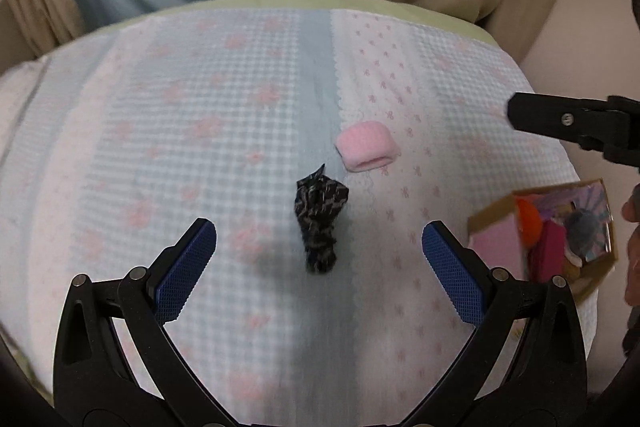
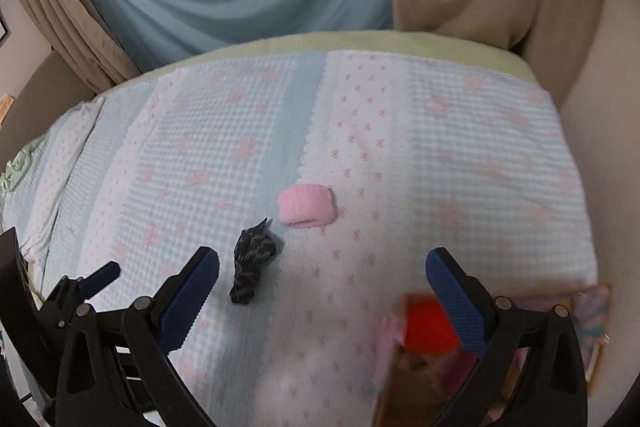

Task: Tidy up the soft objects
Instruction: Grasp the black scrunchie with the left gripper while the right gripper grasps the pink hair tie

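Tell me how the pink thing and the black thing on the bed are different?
The pink cloth roll is plain, pale and neatly rolled flat; the black patterned cloth is dark, speckled and scrunched into a twisted lump. The pink one lies farther away. Both are small, soft, and resting loose on the checked blanket.

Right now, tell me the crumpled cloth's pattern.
Black with grey flecks; clearest in the left wrist view.

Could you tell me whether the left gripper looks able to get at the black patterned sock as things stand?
Probably yes. The left gripper is open, and the black patterned sock lies on the bedspread between its fingertips with nothing over it; the pink sock sits apart.
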`<action>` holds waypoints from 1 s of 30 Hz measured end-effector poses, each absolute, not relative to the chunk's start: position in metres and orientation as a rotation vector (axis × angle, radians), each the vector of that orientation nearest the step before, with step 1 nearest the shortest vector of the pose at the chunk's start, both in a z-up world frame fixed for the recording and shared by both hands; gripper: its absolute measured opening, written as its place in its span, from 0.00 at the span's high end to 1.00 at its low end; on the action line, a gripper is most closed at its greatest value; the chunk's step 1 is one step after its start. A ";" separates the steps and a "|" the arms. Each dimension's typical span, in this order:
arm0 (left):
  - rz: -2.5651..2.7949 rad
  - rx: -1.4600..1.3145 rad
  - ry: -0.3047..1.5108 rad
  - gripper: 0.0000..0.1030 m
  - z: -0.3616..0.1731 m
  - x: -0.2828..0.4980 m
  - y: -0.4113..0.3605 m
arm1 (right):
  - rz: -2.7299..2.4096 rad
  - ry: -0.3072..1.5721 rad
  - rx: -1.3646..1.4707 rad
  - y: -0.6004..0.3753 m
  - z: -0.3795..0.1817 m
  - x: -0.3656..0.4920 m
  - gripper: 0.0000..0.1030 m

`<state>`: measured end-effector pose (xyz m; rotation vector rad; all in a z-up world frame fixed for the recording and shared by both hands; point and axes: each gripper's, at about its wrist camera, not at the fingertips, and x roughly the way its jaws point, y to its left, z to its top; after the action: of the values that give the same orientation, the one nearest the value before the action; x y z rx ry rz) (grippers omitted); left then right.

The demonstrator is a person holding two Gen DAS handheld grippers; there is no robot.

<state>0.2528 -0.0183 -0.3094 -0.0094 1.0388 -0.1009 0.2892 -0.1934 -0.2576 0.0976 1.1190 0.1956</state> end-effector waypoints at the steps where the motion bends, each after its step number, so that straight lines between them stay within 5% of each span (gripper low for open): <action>1: -0.108 -0.017 1.040 0.01 -0.319 0.259 -0.017 | 0.200 1.121 0.094 -0.191 -0.265 0.294 0.00; 14: -0.173 -0.091 1.085 0.14 -0.453 0.311 -0.013 | 0.273 1.246 0.065 -0.149 -0.397 0.374 0.00; 21: -0.157 -0.089 1.099 0.46 -0.484 0.320 -0.013 | 0.287 1.277 0.035 -0.134 -0.434 0.390 0.01; 25: -0.147 -0.079 1.128 0.63 -0.493 0.326 -0.016 | 0.294 1.290 0.016 -0.131 -0.443 0.397 0.36; 30: -0.164 -0.053 1.129 0.68 -0.492 0.330 -0.025 | 0.282 1.283 0.026 -0.133 -0.442 0.395 0.50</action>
<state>0.3302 -0.0252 -0.4918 -0.0530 1.1295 -0.1640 0.3947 -0.1333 -0.4425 0.0263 1.2834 0.2823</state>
